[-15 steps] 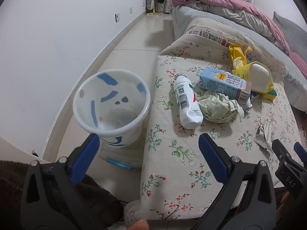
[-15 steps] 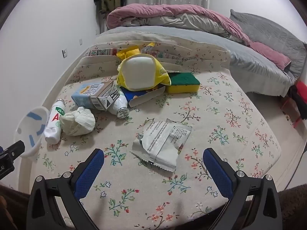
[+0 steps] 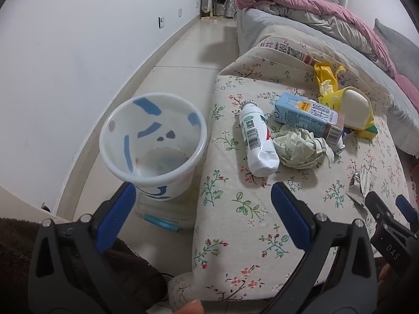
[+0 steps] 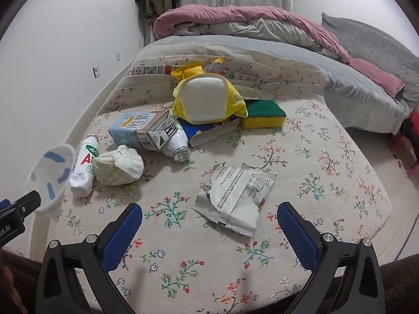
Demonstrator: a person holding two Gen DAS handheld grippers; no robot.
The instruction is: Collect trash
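Note:
Trash lies on a floral-covered surface [image 4: 327, 172]: a torn silver wrapper [image 4: 235, 196], a crumpled pale tissue wad [image 4: 117, 167], a white bottle [image 4: 83, 167], a blue carton [image 4: 138, 128], a second white bottle [image 4: 175, 141], a yellow bag with a white box [image 4: 207, 99]. In the left wrist view the bottle [image 3: 256, 136], tissue wad [image 3: 301, 147] and carton [image 3: 306, 116] lie ahead. A white bin with blue marks [image 3: 154, 144] stands on the floor left of the surface. My left gripper [image 3: 203, 204] is open and empty near the bin. My right gripper [image 4: 209, 225] is open just before the wrapper.
A yellow-green sponge [image 4: 264, 113] and an open blue box [image 4: 209, 130] lie by the yellow bag. A bed with pink and grey bedding [image 4: 262, 26] lies behind. A white wall [image 3: 78, 52] runs along the left; tiled floor [image 3: 183, 52] lies between wall and surface.

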